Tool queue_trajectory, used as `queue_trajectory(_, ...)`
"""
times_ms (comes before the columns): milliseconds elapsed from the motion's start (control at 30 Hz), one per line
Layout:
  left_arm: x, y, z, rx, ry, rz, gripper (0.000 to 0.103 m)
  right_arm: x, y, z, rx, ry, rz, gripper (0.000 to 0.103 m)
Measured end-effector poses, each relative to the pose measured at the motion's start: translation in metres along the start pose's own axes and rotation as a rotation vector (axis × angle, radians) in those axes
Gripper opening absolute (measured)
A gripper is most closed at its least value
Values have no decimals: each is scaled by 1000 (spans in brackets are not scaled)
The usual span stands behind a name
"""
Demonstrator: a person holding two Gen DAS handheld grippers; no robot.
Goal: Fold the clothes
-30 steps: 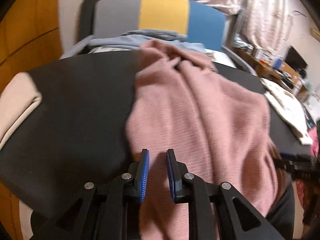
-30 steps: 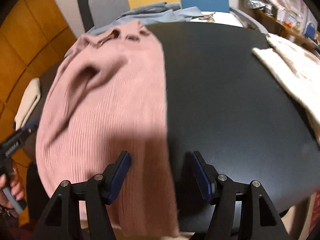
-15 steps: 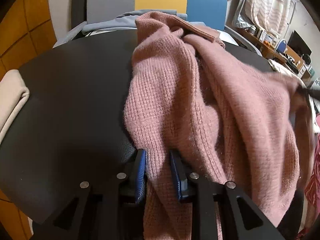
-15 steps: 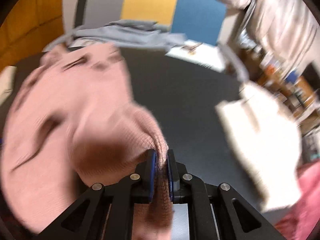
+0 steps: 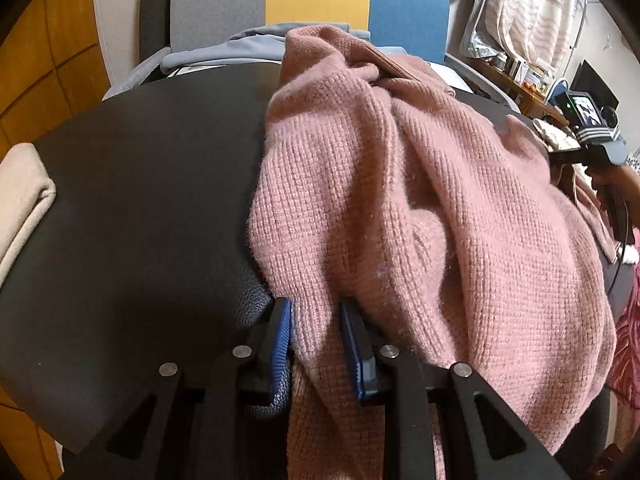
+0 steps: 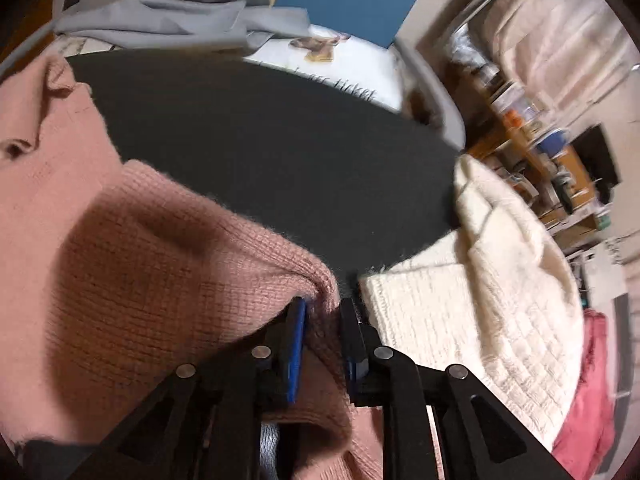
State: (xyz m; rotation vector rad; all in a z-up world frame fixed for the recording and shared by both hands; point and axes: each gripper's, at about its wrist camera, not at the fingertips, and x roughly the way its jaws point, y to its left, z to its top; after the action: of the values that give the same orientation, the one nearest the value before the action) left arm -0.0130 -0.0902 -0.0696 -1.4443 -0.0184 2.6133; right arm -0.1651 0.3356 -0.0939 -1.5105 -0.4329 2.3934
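The only writing you can make out is a line of dark script on the white sheet (image 6: 352, 76) beyond the far edge of the table; its last word looks like "ticket", and the rest is too blurred to read. Your pink sweater (image 5: 400, 208) is a soft, fuzzy ribbed knit, bunched rather than flat, lying on the black table (image 5: 140, 200) with its length running from the near edge, where both your grippers hold it, away toward the far edge by the chair; its near part hangs over the table edge. Your left gripper (image 5: 316, 344) is clamped on a fold of the sweater at the near left side, the knit pinched between its blue-padded fingers (image 5: 280, 340). Your right gripper (image 6: 322, 344) is likewise closed on a bunched corner of the sweater, the fabric rising in a rounded hump to the left of it. The tabletop shows a fine leather-like grain. Just right of your right gripper lies a cream knitted garment (image 6: 480, 312) with a coarse, waffle-like texture, close to the pink sweater's pinched corner. A grey cloth (image 6: 168, 20) is draped in loose folds on the chair (image 5: 320, 4), whose back carries grey, yellow and blue panels. A beige folded cloth (image 5: 24, 196) sits at the table's left edge.
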Motion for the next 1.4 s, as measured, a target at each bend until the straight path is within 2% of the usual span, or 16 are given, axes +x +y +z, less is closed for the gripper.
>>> queue_trajectory(67, 1, 1, 0, -11, -1, -10, 25, -15, 1, -2, 32, -21, 19, 31)
queue_trajectory(133, 1, -1, 0, -17, -6, -6, 26, -40, 3, -4, 80, -83, 57, 56)
queue_trajectory(167, 1, -2, -1, -20, -8, -4, 26, -53, 6, -6, 94, -118, 73, 59)
queue_trajectory(267, 1, -5, 0, -20, -12, 5, 26, -91, 32, -10, 75, -230, 135, 60)
queue_trajectory(333, 1, -5, 1, -25, -10, 6, 26, -109, 53, -11, 59, -266, 218, 59)
queue_trajectory(400, 1, -4, 1, -30, -9, 6, 26, -119, 77, -14, 31, -278, 290, 57)
queue_trajectory(500, 1, -4, 2, -37, -7, 8, 25, -120, 117, -25, -26, -254, 379, 14)
queue_trajectory(567, 1, -3, 3, -42, -6, 8, 25, -111, 143, -31, -46, -202, 401, 14)
queue_trajectory(667, -3, -1, 4, -54, -17, -7, 25, -82, 167, -46, -79, -114, 358, 14)
queue_trajectory(733, -10, 2, 5, -64, -38, -24, 25, -78, 169, -51, -69, -129, 331, 14)
queue_trajectory(833, -32, 7, 3, -109, -119, -108, 24, -76, 168, -54, -56, -150, 296, 14)
queue_trajectory(933, -39, -4, 2, -76, -108, -149, 25, -73, 168, -55, -54, -156, 268, 14)
queue_trajectory(1167, -12, -28, 1, 12, -17, -54, 26, -76, 164, -63, -54, -177, 280, 14)
queue_trajectory(1300, -8, -30, 4, 24, 2, -39, 26, -73, 158, -62, -32, -173, 311, 14)
queue_trajectory(1400, -4, -28, 4, -1, 11, -55, 26, -74, 160, -62, -30, -170, 308, 15)
